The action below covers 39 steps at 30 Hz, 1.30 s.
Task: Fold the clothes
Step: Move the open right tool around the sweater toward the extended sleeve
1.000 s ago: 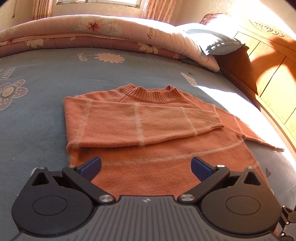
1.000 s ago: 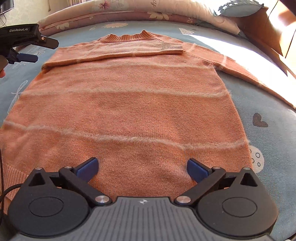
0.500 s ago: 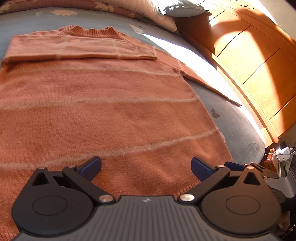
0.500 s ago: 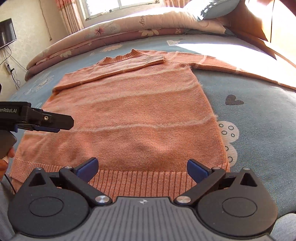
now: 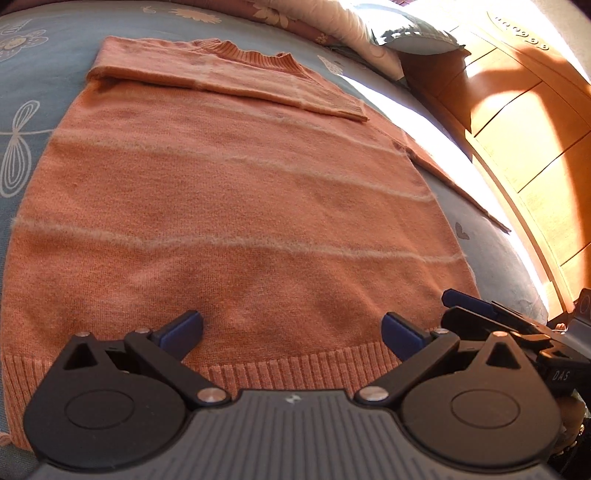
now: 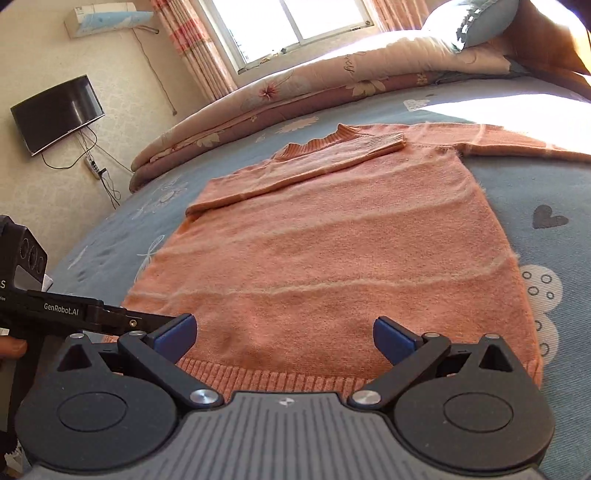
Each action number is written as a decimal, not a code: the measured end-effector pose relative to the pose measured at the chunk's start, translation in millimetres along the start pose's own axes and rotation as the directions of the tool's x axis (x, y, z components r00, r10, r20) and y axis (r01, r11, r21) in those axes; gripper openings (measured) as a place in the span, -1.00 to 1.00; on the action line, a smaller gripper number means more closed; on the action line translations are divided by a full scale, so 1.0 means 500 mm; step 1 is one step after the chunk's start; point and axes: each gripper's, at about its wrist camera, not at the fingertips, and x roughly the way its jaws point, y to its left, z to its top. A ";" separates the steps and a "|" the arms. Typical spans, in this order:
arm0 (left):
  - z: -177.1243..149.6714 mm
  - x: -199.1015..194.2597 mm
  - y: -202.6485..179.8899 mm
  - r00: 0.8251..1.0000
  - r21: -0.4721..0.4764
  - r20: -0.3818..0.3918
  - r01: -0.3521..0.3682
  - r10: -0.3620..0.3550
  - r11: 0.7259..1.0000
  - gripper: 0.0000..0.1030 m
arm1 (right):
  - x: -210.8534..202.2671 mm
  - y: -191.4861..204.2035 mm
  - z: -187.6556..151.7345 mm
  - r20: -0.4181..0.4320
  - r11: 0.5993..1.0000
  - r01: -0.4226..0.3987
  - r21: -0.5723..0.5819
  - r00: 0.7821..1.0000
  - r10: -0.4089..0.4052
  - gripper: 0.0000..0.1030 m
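An orange knit sweater [image 5: 236, 206] [image 6: 332, 251] with pale stripes lies flat on the blue bedspread, collar far, ribbed hem [image 5: 280, 369] near me. One sleeve [image 5: 229, 77] is folded across the chest; the other sleeve [image 6: 517, 142] stretches out to the right. My left gripper [image 5: 291, 334] hovers open over the hem with nothing between its blue pads. My right gripper [image 6: 284, 336] is open too, just above the hem [image 6: 273, 376]. In the left wrist view the right gripper's fingers [image 5: 476, 306] show at the sweater's right hem corner.
A rolled floral quilt [image 6: 295, 88] and a pillow [image 6: 476, 22] lie at the far end of the bed. A wooden headboard [image 5: 524, 122] runs along the right. A wall television [image 6: 55, 110] and window [image 6: 288, 26] are beyond. The left tool's body [image 6: 74, 314] sits at left.
Both grippers have pulled back from above the sweater's body toward its hem and come lower. The sweater has not changed shape; both stay open.
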 end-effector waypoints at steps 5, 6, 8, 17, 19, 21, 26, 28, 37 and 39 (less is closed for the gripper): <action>-0.011 -0.002 -0.012 1.000 0.048 0.000 -0.026 0.026 0.999 0.99 | -0.001 -0.032 -0.016 0.028 0.998 0.044 0.046 0.999 -0.045 0.99; -0.009 -0.002 -0.014 1.000 0.047 -0.001 -0.029 0.029 0.998 0.99 | -0.011 -0.040 -0.021 0.034 0.997 0.067 0.043 0.997 -0.068 1.00; 0.003 0.001 -0.022 1.000 0.029 -0.005 -0.031 0.031 0.999 0.99 | -0.027 -0.054 -0.033 0.047 0.996 0.081 0.038 0.995 -0.083 1.00; 0.063 0.076 -0.109 0.980 0.012 -0.024 0.197 -0.196 0.980 0.99 | -0.053 -0.087 -0.072 0.120 0.999 0.018 0.031 0.993 -0.021 1.00; 0.049 0.093 -0.115 0.978 -0.007 -0.038 0.204 -0.204 0.979 0.99 | -0.056 -0.095 -0.074 0.133 0.999 -0.005 0.045 0.991 -0.001 1.00; 0.033 0.098 -0.117 0.978 -0.018 -0.038 0.207 -0.207 0.978 0.99 | -0.060 -0.102 -0.077 0.146 0.998 -0.026 0.061 0.989 0.017 1.00; 0.003 0.063 -0.102 0.978 -0.029 -0.069 0.194 -0.195 0.981 0.99 | -0.060 -0.097 -0.082 0.155 0.999 -0.024 0.033 0.988 0.019 1.00; 0.013 0.036 -0.091 0.991 -0.010 -0.015 0.135 -0.136 0.991 0.99 | -0.057 -0.090 -0.083 0.157 1.000 -0.006 0.014 0.988 0.004 1.00; 0.065 0.029 0.032 0.998 -0.182 0.059 0.037 -0.027 0.983 0.99 | -0.058 -0.095 -0.084 0.165 0.999 -0.017 0.033 0.986 0.012 1.00; 0.047 0.011 0.054 0.996 -0.205 0.084 0.057 -0.040 0.977 0.99 | -0.058 -0.096 -0.084 0.165 0.999 -0.020 0.036 0.986 0.014 1.00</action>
